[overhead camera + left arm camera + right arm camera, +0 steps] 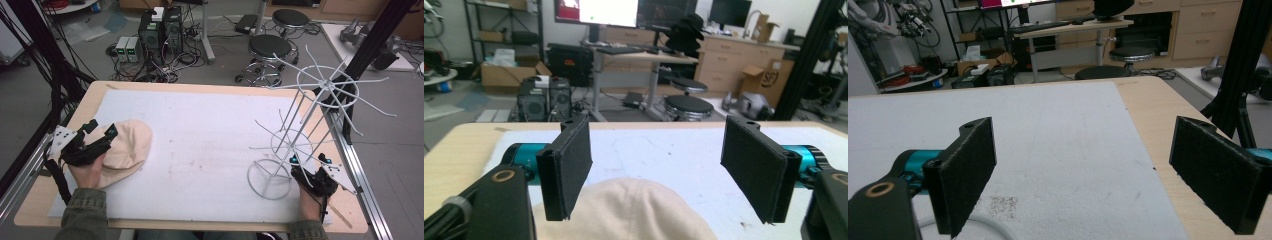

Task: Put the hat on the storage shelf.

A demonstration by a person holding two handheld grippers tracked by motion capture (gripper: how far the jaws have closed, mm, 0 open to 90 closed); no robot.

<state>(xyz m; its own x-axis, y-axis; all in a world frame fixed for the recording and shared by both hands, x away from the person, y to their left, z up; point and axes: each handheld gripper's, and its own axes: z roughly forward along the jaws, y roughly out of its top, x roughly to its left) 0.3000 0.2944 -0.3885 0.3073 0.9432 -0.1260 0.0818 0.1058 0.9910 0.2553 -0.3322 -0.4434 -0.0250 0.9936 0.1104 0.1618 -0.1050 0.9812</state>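
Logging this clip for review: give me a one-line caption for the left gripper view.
Left tool open, jaws spread above a beige cap on the white foam mat.

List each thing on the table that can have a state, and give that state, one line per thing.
Cap: lying on the white mat, crown up, not gripped.
Wire rack: standing upright on its ring base, nothing hung on it.
Left gripper: jaws open, over the cap.
Right gripper: jaws open, holding nothing, beside the rack's base.
White mat: flat, faintly stained near the middle.
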